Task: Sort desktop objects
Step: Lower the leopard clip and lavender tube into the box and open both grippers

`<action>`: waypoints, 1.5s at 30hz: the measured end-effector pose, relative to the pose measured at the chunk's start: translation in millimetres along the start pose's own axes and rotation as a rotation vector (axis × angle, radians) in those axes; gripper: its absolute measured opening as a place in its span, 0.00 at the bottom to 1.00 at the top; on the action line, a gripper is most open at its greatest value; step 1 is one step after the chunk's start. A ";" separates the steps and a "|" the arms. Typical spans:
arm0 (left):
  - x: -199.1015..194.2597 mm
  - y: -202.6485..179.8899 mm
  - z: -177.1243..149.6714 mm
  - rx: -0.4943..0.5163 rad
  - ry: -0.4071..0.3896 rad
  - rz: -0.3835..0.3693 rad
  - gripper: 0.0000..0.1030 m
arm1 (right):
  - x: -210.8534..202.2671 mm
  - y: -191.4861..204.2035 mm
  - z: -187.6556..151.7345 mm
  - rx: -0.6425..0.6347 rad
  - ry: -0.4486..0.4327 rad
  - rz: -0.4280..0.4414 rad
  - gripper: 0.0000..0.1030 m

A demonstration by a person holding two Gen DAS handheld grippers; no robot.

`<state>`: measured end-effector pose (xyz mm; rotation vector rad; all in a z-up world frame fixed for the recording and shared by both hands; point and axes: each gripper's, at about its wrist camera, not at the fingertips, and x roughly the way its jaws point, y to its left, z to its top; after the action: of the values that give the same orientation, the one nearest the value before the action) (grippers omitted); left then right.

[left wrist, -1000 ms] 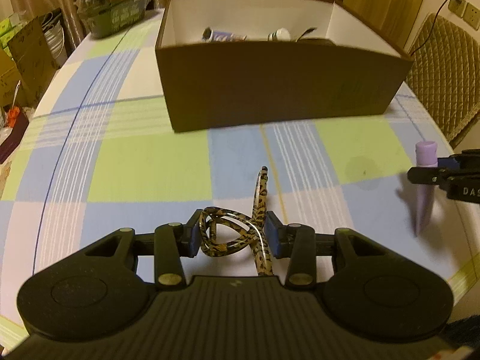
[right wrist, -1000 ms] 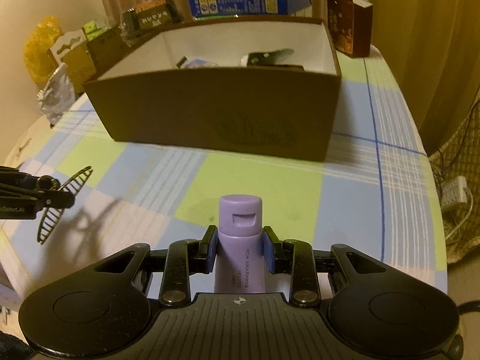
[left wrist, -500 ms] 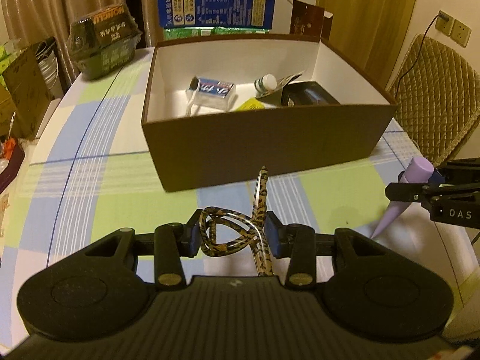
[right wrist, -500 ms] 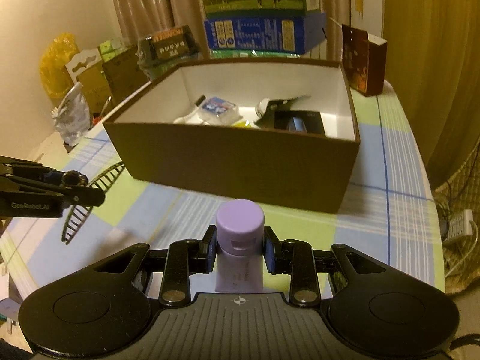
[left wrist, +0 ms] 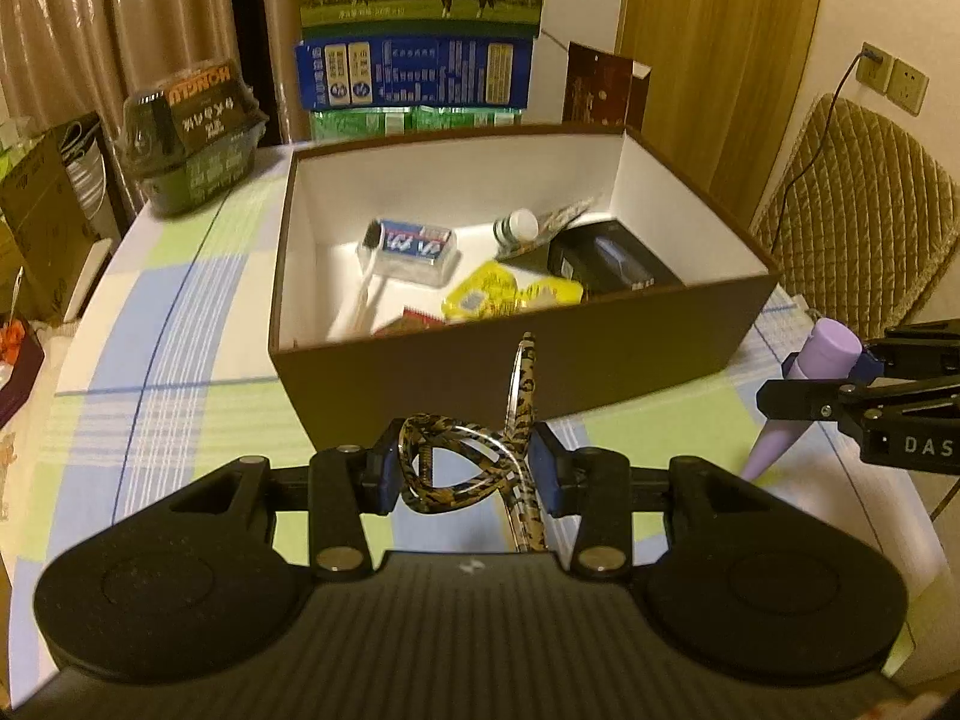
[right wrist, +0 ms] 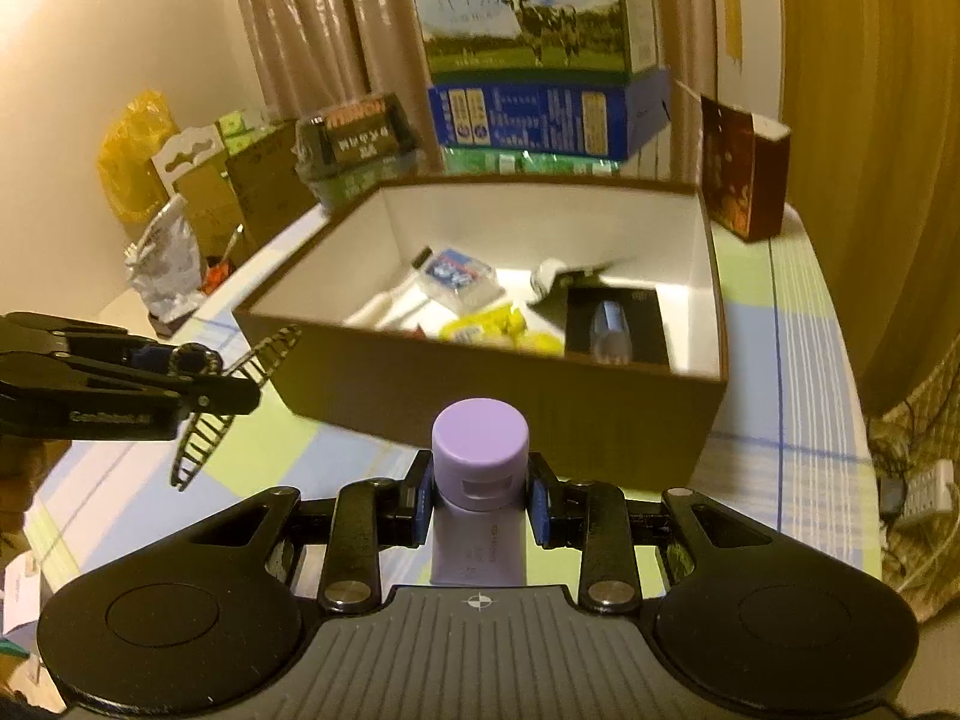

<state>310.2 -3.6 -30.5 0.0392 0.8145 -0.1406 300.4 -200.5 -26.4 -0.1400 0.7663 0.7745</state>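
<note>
The left tongs (left wrist: 465,471) pinch a spotted hair clip (left wrist: 480,462). Its long toothed part points up and away, toward the brown box (left wrist: 510,372). The right tongs (right wrist: 480,507) squeeze a purple tube (right wrist: 480,480) just under its cap. The tube's long side runs up and down, cap on top and thin end down. Both are held in the air above the checked table (left wrist: 180,396), near the box's front wall.

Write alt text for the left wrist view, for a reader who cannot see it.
The left gripper clamps a leopard-print hair claw above a checked tablecloth, facing an open brown box of small items. At right, the right gripper holds a lilac tube.
</note>
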 end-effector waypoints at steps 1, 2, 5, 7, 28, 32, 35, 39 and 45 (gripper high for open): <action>-0.5 0.4 3.8 0.002 -0.007 0.001 0.36 | -1.6 0.6 4.6 -0.007 -0.009 0.002 0.27; -1.1 0.6 8.0 0.004 -0.015 0.000 0.36 | -3.6 1.2 9.9 -0.014 -0.021 0.004 0.27; -3.2 -0.1 20.1 0.012 -0.039 0.001 0.36 | -8.6 1.8 25.0 -0.026 -0.056 0.016 0.27; -4.0 -0.4 28.4 0.016 -0.056 0.002 0.36 | -10.6 1.5 35.4 -0.033 -0.078 0.025 0.27; 71.7 17.6 120.5 -0.005 -0.055 0.016 0.36 | 82.8 -21.6 131.9 -0.026 -0.088 0.042 0.27; 98.4 24.1 128.3 -0.020 -0.019 0.019 0.36 | 112.8 -28.5 137.4 -0.025 -0.041 0.030 0.27; 117.3 27.6 130.4 -0.022 0.011 0.024 0.36 | 133.1 -34.1 139.0 -0.021 -0.008 0.017 0.27; 142.0 32.7 132.0 -0.031 0.056 0.026 0.36 | 155.1 -40.8 138.8 -0.017 0.034 0.004 0.27; 175.0 37.6 132.8 -0.040 0.116 0.032 0.36 | 176.7 -48.3 136.0 -0.014 0.082 -0.006 0.27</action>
<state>529.9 2.6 -67.4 0.0229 0.9318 -0.0927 492.9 -81.0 -53.5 -0.1880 0.8381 0.7725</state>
